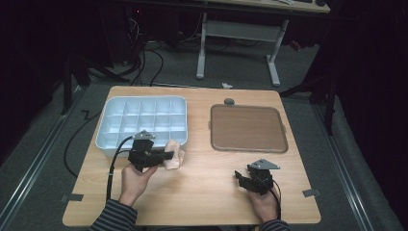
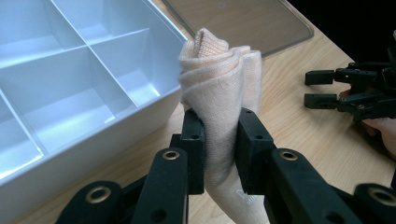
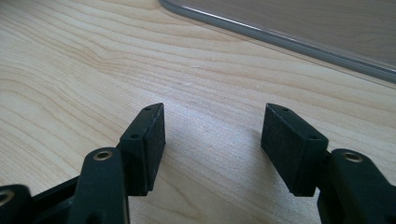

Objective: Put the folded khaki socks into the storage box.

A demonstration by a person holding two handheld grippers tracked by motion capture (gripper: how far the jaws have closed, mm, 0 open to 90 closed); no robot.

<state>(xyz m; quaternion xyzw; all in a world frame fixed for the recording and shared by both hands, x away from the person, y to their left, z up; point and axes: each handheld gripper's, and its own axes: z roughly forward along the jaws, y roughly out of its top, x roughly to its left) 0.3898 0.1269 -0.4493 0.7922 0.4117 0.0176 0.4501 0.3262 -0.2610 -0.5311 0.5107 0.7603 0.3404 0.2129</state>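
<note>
Cloth [image 2: 219, 88], pale peach knit, folded into a loose roll, sits pinched between the jaws of the left gripper [image 2: 219, 149], which are closed tight on its lower half; the upper folds stand free above the pads. In the high view the cloth [image 1: 174, 155] hangs just off the near right corner of the white compartment tray [image 1: 144, 103], over the wooden table [image 1: 202, 202].

Judgement: step in hand looks like carrying the cloth to a tray cell. To do it well, keep the squeeze firm so the roll does not unfurl, lift enough to clear the tray wall, centre over one cell before lowering, and release only once the bottom of the roll rests inside.

Left hand [image 1: 137, 178] grips from below and behind, gripper pointing right and slightly forward, forearm coming in from the bottom edge. Right gripper [image 1: 246, 177] rests low near the table, jaws wide apart and holding nothing, near the clear lid [image 1: 248, 127].
</note>
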